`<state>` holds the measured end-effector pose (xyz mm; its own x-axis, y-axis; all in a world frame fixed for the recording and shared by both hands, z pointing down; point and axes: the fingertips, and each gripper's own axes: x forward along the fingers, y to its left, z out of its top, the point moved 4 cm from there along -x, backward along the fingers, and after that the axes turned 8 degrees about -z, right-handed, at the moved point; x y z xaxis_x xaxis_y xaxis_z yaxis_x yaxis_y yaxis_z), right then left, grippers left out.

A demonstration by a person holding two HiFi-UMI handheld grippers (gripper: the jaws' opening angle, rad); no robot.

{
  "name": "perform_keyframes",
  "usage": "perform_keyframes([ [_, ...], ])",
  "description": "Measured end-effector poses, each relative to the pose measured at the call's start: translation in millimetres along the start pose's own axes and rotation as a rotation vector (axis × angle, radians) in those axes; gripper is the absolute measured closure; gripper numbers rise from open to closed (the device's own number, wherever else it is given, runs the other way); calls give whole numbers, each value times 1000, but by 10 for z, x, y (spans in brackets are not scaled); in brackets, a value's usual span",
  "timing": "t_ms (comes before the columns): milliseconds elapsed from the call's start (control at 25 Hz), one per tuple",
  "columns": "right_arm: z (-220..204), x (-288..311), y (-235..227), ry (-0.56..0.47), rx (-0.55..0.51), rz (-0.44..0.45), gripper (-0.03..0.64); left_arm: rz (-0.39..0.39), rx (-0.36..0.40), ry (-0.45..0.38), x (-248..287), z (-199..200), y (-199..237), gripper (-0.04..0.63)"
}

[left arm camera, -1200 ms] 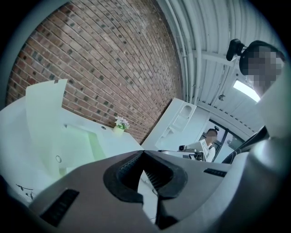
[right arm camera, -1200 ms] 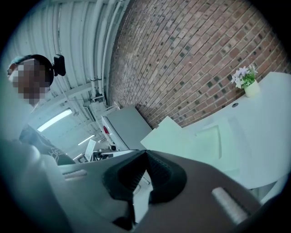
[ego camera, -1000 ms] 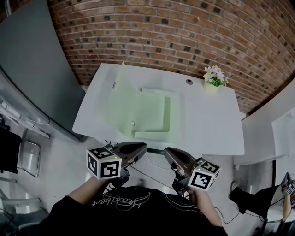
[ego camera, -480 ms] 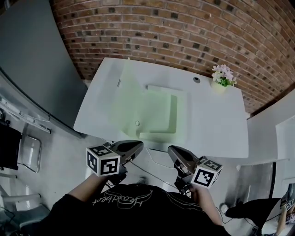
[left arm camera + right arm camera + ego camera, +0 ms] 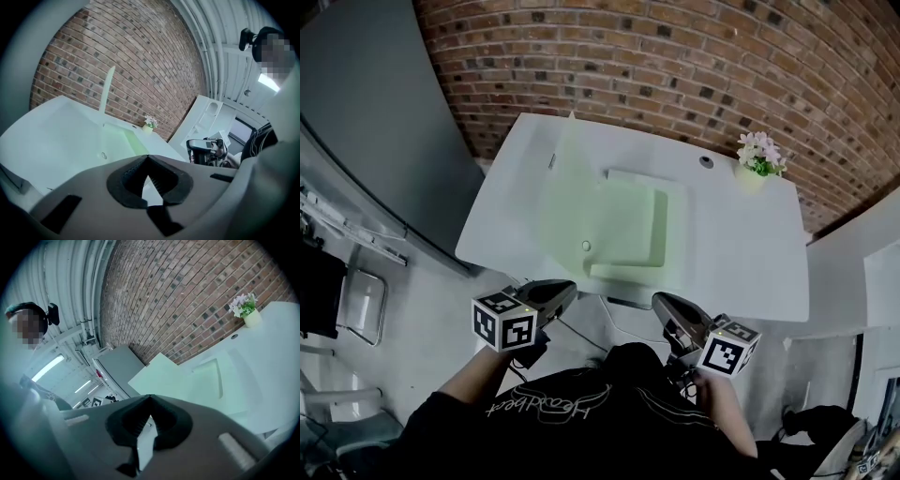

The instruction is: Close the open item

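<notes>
On table (image 5: 741, 253), open box (image 5: 628, 225), beyond left hand-held gripper (image 5: 566, 287)

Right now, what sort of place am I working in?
Probably an office or lab room: a white table by a brick wall, a small flower pot on it, a grey partition alongside.

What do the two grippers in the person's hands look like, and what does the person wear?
The left gripper and the right gripper have grey, tapering tongs with black ribbed pads inside. Each carries a white cube with black square markers. The person wears a black top with pale script print.
</notes>
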<state>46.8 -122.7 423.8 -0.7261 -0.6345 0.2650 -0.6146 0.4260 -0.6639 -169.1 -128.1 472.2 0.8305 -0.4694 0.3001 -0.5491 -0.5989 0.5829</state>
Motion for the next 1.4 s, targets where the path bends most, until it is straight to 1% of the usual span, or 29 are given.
perform_keyframes([
  [160,1,-4,-28,7,11,3,614,49,-28,0,-121,-102,166,592],
  [360,29,49,-97,20,25,10,614,141,-59,2,-260,-202,478,592],
  [480,69,82,-154,26,36,10,614,181,-89,-20,-309,-186,634,592],
  [640,101,95,-260,34,49,10,614,213,-89,-59,-333,-55,779,592],
  [880,186,138,-402,46,47,-7,614,221,-105,-131,-312,163,951,592],
  [1000,231,131,-470,57,50,-50,614,202,-112,-164,-259,262,980,592],
  [1080,255,144,-513,59,61,-49,614,188,-109,-179,-213,326,981,592],
  [1200,274,159,-596,53,66,-35,614,174,-105,-181,-143,378,981,592],
  [1400,304,152,-708,72,58,-83,614,152,-92,-166,-48,432,956,592],
])
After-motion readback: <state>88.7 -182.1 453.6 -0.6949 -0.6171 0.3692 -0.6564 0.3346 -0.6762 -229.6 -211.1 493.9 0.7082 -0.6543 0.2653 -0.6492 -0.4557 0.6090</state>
